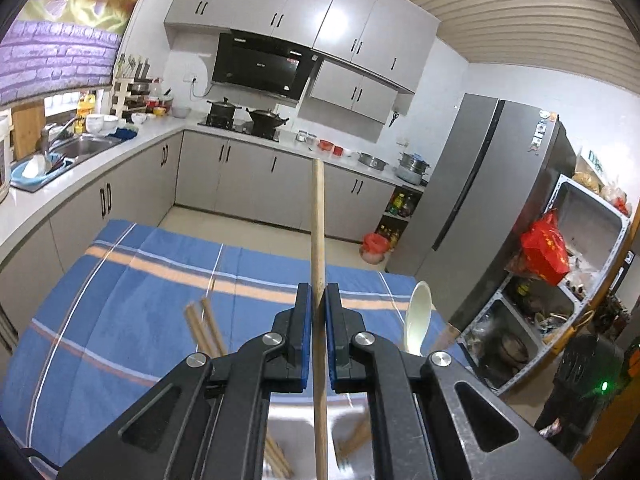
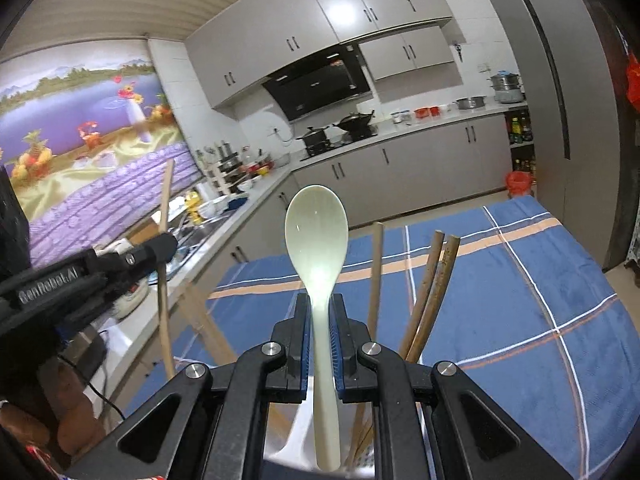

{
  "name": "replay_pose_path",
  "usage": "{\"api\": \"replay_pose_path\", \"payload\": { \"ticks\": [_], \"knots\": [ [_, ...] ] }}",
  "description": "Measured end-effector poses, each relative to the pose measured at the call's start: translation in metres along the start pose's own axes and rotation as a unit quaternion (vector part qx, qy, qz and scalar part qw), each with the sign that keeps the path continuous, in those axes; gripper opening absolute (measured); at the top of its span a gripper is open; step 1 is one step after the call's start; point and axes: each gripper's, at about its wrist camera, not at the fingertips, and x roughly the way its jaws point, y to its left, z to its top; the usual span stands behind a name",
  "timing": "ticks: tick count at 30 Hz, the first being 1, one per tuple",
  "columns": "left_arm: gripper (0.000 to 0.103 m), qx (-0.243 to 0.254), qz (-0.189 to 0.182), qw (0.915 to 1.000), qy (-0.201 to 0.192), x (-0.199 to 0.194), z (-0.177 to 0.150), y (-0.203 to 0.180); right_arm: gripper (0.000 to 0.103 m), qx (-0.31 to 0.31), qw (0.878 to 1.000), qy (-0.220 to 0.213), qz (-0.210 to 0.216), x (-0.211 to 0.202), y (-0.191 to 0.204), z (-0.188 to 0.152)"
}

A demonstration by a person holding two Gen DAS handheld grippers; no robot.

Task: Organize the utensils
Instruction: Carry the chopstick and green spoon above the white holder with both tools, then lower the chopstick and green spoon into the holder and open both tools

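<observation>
While left gripper clamps long pale wooden chopstick, right gripper clamps glossy pale-green spoon handle, bowl up.

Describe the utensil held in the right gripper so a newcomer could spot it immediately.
Above the blue striped cloth, the right gripper is shut on a pale, glossy spoon, bowl pointing up. The wooden chopsticks beside it are thin, brown sticks; only the spoon is whitish with a broad oval bowl.

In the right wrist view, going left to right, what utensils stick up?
Wooden chopstick held by the left gripper → pale green plastic spoon in the right gripper → single wooden chopstick → pair of brown chopsticks.
</observation>
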Motion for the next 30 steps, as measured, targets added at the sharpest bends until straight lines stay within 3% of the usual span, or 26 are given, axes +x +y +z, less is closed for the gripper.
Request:
{"api": "replay_pose_path", "payload": {
  "ticks": [10,30],
  "knots": [
    [0.006,0.026,0.029,0.9992,-0.009,0.045,-0.013,0.000,0.010,-0.013,1.000,0.005,-0.022,0.030,-0.014,-0.015],
    [0.006,0.024,0.046,0.9984,0.021,0.047,-0.047,0.014,0.010,-0.057,0.998,0.021,-0.026,0.032,-0.002,-0.045]
  ]
}}
